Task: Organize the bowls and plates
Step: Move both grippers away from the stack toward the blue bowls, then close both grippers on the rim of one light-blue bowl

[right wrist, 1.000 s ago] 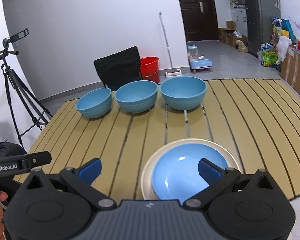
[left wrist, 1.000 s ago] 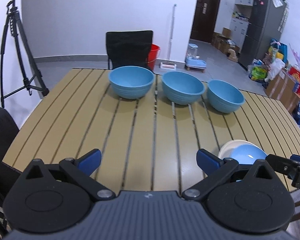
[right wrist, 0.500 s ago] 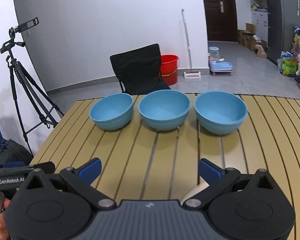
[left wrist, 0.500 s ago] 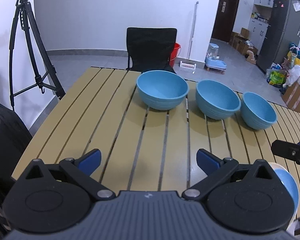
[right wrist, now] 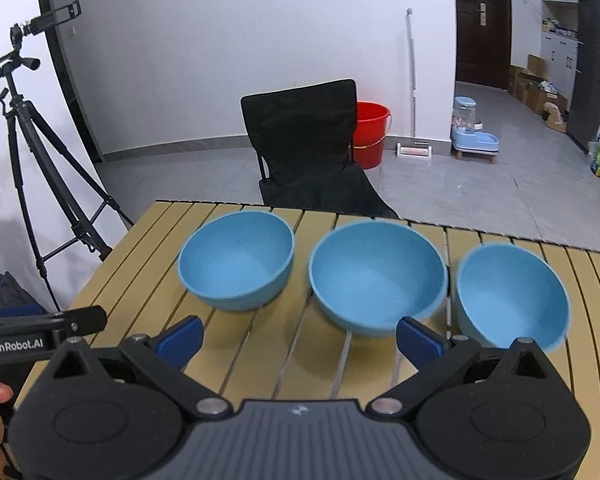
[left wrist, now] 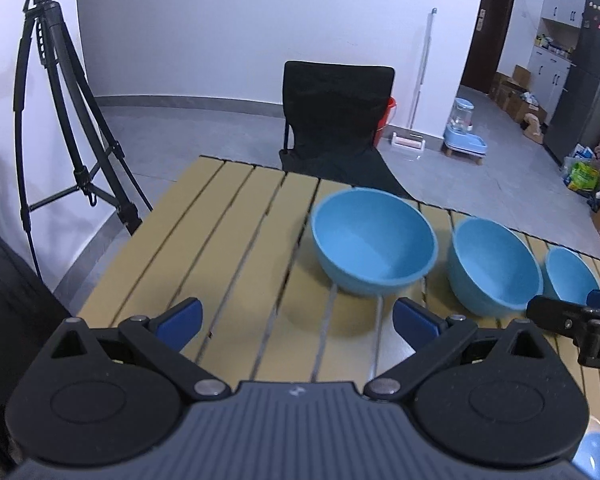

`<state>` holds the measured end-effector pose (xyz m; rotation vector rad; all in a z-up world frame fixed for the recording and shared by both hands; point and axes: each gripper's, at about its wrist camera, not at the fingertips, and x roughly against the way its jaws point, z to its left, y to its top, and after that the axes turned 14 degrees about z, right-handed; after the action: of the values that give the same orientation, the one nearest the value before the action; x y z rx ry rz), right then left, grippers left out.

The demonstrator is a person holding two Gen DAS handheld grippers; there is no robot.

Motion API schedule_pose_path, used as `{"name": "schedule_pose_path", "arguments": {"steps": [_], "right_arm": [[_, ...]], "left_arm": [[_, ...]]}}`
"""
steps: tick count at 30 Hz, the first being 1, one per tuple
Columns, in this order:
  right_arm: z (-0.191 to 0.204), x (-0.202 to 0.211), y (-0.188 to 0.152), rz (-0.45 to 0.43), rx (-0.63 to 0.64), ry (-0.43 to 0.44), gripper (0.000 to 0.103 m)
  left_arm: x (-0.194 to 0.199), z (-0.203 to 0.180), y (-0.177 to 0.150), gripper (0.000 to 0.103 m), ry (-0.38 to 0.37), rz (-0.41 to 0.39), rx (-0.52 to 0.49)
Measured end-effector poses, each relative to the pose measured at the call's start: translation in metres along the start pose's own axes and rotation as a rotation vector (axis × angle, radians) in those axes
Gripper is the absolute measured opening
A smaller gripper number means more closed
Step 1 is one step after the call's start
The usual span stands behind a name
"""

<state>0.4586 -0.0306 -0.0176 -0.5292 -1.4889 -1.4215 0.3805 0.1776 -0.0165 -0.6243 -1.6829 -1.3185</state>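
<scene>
We have advanced both tools, left tool (left wrist: 296,318) and right tool (right wrist: 300,336), spread and empty, from the plates toward three blue bowls (right wrist: 378,276) on the tabletop (right wrist: 260,344); stacking presumably follows

Three blue bowls (right wrist: 236,260) (right wrist: 378,276) (right wrist: 512,296), one slatted table (right wrist: 260,360), one black chair (right wrist: 304,140), one tripod (right wrist: 32,152), one red bucket (right wrist: 370,134)

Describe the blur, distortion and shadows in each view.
Left wrist: fisheye bends the wall and tripod; the bowls look slightly soft; each throws a soft shadow on the table. Right wrist: the same curving; bowl rims smear slightly, the right one most; the floor shows mild glare.
</scene>
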Motion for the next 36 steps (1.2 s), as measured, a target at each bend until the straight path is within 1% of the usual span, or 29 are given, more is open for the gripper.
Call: {"name": "schedule_pose_path", "arguments": {"steps": [3,6,8,11,13,14,16,18,19,22,24,26,27,28,29,31,33,35,36], "right_arm": [[0.003,-0.015,0.025,0.004,0.014,-0.011,0.101],[0.007,-0.035,0.051,0.013,0.041,-0.004,0.094],[0.011,-0.05,0.067,0.029,0.058,-0.003,0.093],[0.016,-0.074,0.088,0.044,0.077,-0.009,0.085],[0.018,-0.09,0.1,0.05,0.079,-0.011,0.077],[0.018,-0.098,0.105,0.056,0.081,-0.008,0.074],[0.02,-0.113,0.113,0.073,0.088,-0.002,0.066],[0.022,-0.124,0.119,0.088,0.099,-0.008,0.063],[0.024,-0.129,0.121,0.097,0.106,-0.012,0.059],[0.026,-0.145,0.126,0.122,0.11,-0.031,0.058],[0.025,-0.155,0.129,0.136,0.101,-0.042,0.056],[0.024,-0.162,0.13,0.143,0.091,-0.043,0.051],[0.023,-0.166,0.13,0.146,0.087,-0.039,0.046],[0.023,-0.169,0.13,0.146,0.084,-0.035,0.04],[0.022,-0.17,0.13,0.142,0.084,-0.031,0.038],[0.023,-0.172,0.129,0.135,0.085,-0.019,0.035],[0.023,-0.175,0.128,0.138,0.084,-0.018,0.033],[0.022,-0.178,0.128,0.139,0.077,-0.018,0.028],[0.021,-0.18,0.127,0.143,0.07,-0.011,0.023]], "left_arm": [[-0.017,0.001,0.021,0.103,0.016,0.009,0.002],[-0.036,0.001,0.04,0.103,0.047,0.023,0.012],[-0.048,0.002,0.052,0.103,0.058,0.033,0.021],[-0.07,0.005,0.068,0.103,0.059,0.052,0.064],[-0.082,0.007,0.077,0.103,0.057,0.072,0.092],[-0.088,0.006,0.08,0.102,0.057,0.083,0.097],[-0.1,0.005,0.087,0.099,0.07,0.099,0.104],[-0.109,0.003,0.091,0.095,0.084,0.113,0.104],[-0.113,0.002,0.092,0.093,0.089,0.118,0.106],[-0.124,0.002,0.095,0.086,0.083,0.141,0.114],[-0.131,0.001,0.096,0.072,0.075,0.157,0.117],[-0.139,-0.001,0.098,0.067,0.068,0.181,0.119],[-0.143,0.0,0.098,0.06,0.062,0.19,0.124],[-0.146,0.001,0.097,0.055,0.055,0.198,0.134],[-0.148,0.001,0.097,0.049,0.05,0.204,0.143],[-0.152,0.002,0.097,0.047,0.025,0.206,0.154],[-0.155,0.001,0.095,0.042,0.025,0.206,0.153],[-0.157,0.001,0.095,0.037,0.008,0.208,0.152],[-0.158,0.001,0.095,0.035,-0.001,0.21,0.152]]}}
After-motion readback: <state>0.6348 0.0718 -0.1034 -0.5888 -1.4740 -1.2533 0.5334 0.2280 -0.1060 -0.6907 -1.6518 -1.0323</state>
